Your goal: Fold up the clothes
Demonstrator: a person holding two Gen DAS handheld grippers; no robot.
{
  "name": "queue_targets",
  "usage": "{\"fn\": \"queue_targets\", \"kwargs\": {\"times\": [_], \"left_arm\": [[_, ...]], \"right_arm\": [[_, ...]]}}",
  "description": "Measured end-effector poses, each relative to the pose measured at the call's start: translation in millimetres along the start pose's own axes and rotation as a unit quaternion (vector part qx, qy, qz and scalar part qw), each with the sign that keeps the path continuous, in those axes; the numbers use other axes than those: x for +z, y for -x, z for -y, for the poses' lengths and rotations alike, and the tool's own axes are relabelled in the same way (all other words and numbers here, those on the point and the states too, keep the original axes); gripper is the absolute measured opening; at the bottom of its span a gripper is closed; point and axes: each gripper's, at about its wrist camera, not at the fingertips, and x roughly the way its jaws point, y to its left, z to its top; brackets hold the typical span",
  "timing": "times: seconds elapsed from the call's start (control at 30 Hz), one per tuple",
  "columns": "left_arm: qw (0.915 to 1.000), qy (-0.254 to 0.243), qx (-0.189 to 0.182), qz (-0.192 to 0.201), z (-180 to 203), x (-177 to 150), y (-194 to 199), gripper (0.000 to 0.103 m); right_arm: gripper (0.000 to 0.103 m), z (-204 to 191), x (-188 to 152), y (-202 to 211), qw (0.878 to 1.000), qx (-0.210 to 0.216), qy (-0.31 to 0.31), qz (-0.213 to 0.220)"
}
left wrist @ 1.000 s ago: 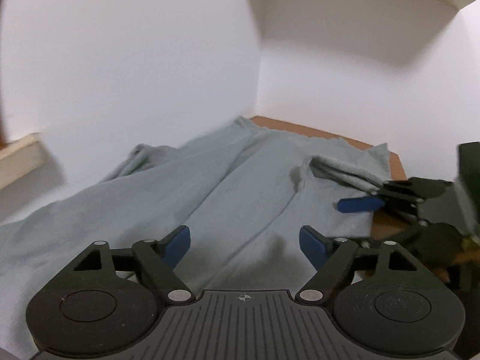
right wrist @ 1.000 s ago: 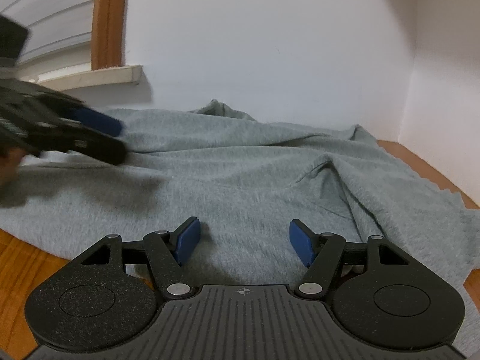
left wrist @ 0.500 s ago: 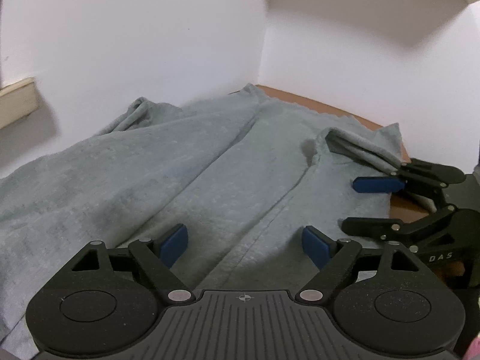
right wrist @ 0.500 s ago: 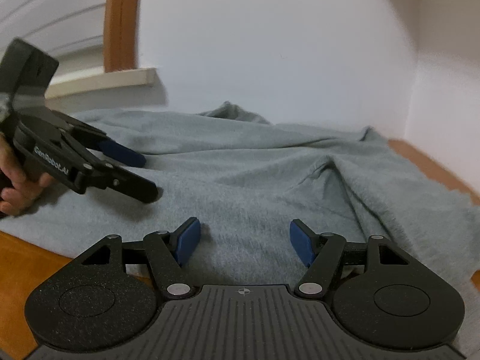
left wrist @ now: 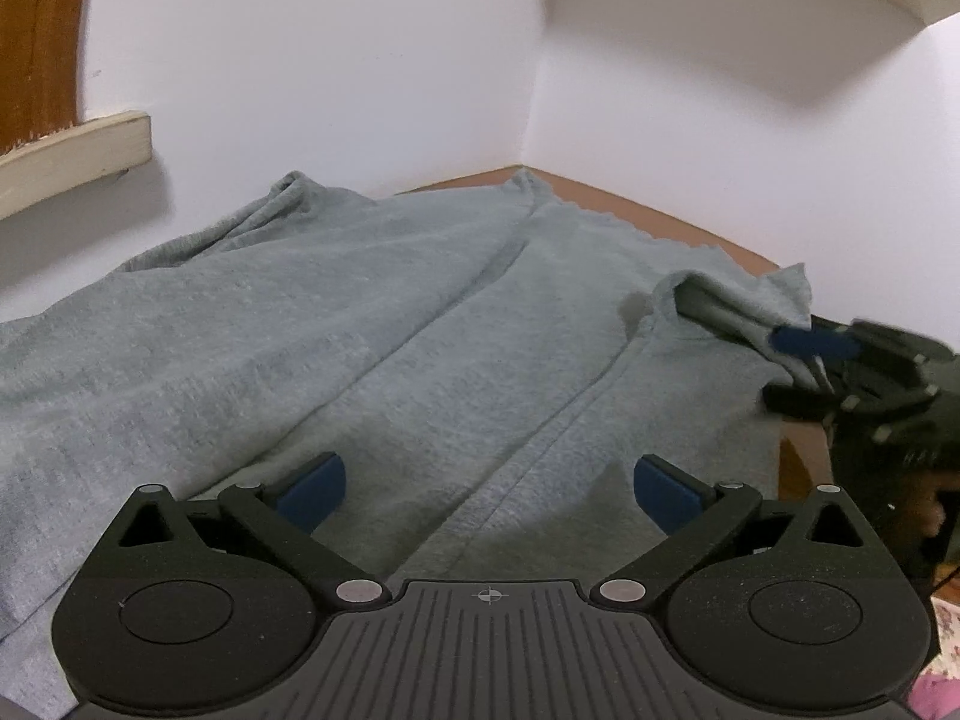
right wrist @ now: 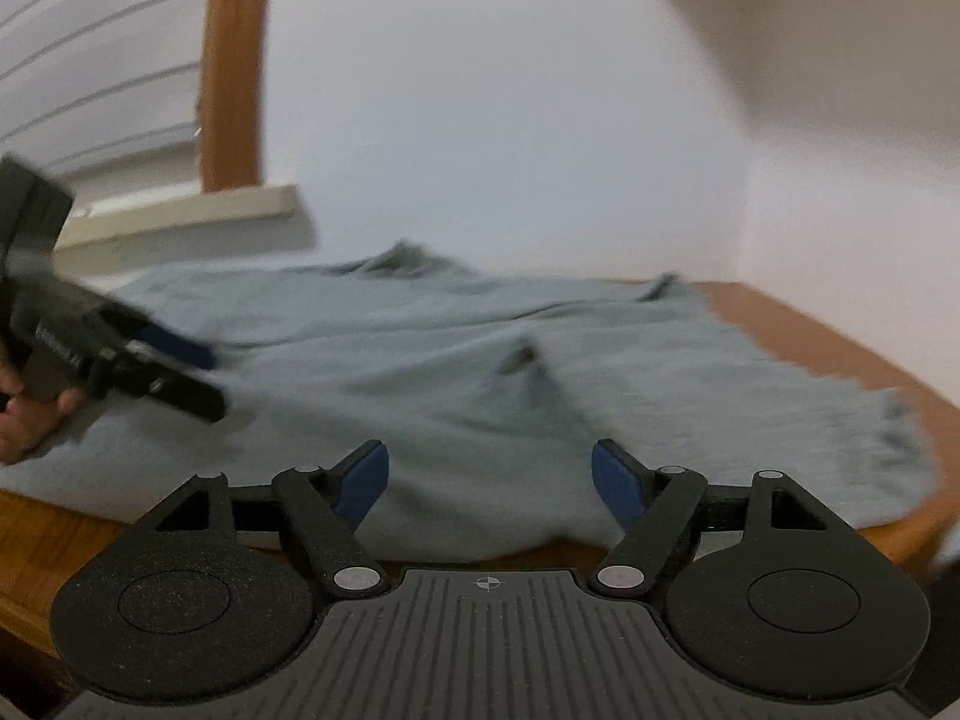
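Grey garment (left wrist: 372, 324) lies spread over the wooden table (right wrist: 798, 330), rumpled, w/ a raised flap at 3 o'clock; no neat fold visible yet, so most work's left. Left gripper (left wrist: 489, 483): jaws opening wide above cloth, nothing pinched. Right gripper (right wrist: 489, 483): also opening, empty, at the near hem.

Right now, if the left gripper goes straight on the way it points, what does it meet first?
Most likely the grey cloth spread on the wooden table. The left gripper tilts down over it, its jaws opening with nothing gripped between them. The white wall lies beyond; depth is unclear.
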Motion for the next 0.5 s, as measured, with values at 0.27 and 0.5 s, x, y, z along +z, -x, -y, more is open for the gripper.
{"fn": "queue_targets", "kwargs": {"times": [0.27,0.5], "left_arm": [[0.9999,0.007,0.005,0.008,2,7,-8,0.103],[0.9999,0.01,0.005,0.013,0,4,-3,0.103]], "right_arm": [[0.081,45,-15,43,0.996,-0.067,0.028,-0.053],[0.081,56,-58,35,0.986,-0.093,0.053,-0.126]]}}
